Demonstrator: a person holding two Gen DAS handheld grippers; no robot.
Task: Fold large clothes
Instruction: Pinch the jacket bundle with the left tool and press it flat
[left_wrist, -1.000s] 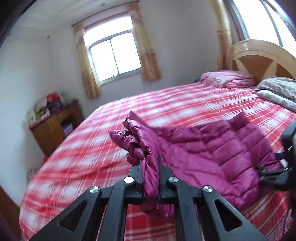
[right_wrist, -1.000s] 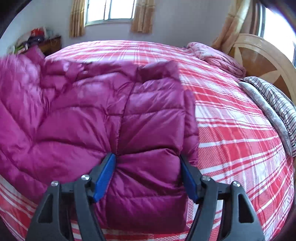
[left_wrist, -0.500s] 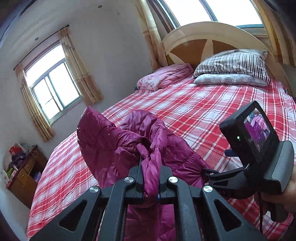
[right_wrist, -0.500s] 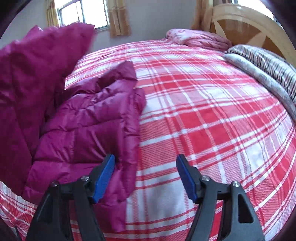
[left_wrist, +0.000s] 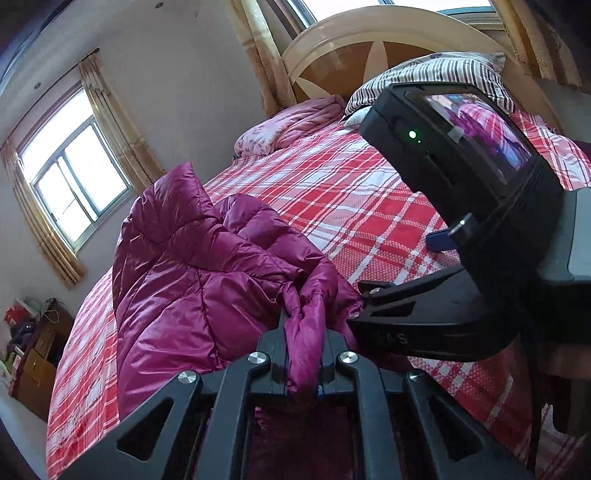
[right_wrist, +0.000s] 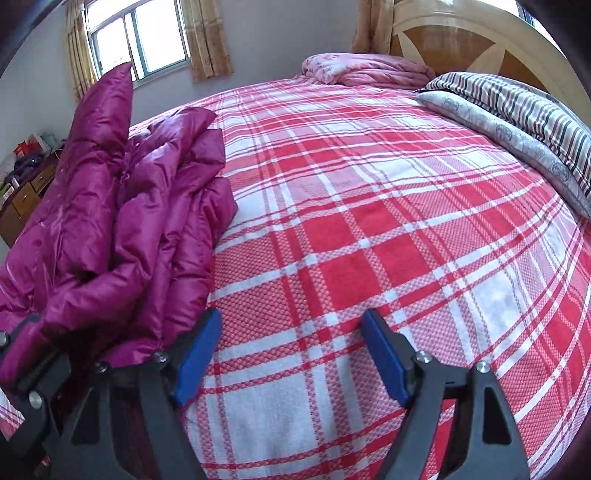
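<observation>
While the left gripper pinches the jacket, its fingers easing apart, the right gripper widens over bare bedspread.

Two black hand-held tools with silver screws

The right tool has blue pads; its camera screen sits above the left tool.

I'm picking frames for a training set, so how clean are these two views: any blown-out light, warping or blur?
Left wrist view: window overexposed, headboard bowed by the fisheye, corners darkened, purple jacket sharp with sheen. Right wrist view: window also blown out, plaid bedspread lines curved, otherwise sharp.
</observation>
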